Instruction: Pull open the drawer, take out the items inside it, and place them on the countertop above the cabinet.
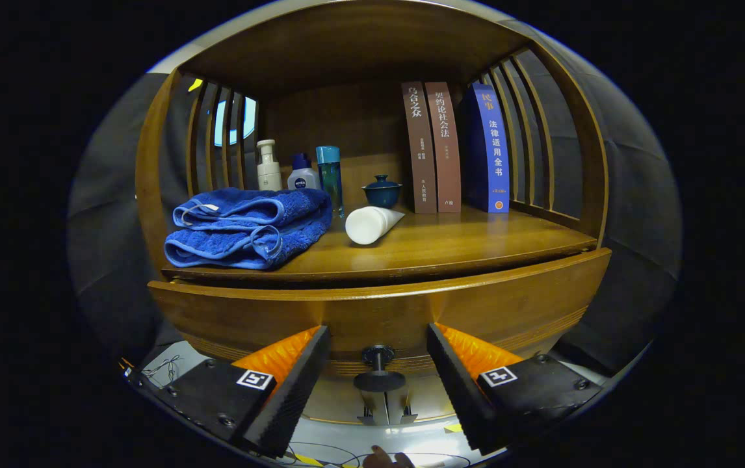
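With its fingers (pixel 281 390) spread either side of the knob (pixel 379 370), the gripper (pixel 378 390) seems ready to close and draw the drawer (pixel 379 312).

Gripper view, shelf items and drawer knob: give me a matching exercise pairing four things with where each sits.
Things:
1. towel
2. white tube
3. books
4. drawer knob

Places:
A. between the open tool's fingers
B. lying on its side, ahead of the small lidded bowl
C. upright beside the slatted side panel
D. folded, in front of the bottles

Pairs: 1-D, 2-B, 3-C, 4-A
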A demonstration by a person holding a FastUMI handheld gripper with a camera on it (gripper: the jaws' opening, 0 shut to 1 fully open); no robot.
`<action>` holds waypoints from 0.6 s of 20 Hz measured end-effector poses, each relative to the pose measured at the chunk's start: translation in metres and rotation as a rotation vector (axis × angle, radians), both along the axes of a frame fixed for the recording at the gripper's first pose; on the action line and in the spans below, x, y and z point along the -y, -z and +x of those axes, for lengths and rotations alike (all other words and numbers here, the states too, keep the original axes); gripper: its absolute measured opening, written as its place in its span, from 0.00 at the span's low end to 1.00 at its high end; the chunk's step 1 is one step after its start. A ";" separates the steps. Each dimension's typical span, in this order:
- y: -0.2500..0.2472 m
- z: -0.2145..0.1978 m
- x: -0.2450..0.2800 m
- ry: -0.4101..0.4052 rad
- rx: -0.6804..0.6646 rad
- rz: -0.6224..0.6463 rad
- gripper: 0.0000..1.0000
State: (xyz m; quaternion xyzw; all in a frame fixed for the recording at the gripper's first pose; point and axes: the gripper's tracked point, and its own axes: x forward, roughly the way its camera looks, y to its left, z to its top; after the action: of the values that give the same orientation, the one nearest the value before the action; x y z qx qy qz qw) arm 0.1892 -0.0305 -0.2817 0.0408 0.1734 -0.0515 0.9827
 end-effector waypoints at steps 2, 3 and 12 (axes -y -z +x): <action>0.001 0.004 0.001 0.001 0.002 -0.002 1.00; 0.001 0.007 0.001 0.002 0.002 -0.002 0.99; 0.010 0.007 0.001 0.009 -0.030 -0.030 1.00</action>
State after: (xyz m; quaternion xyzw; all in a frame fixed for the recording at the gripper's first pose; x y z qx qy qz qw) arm 0.1965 -0.0311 -0.2917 0.0258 0.1873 -0.0591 0.9802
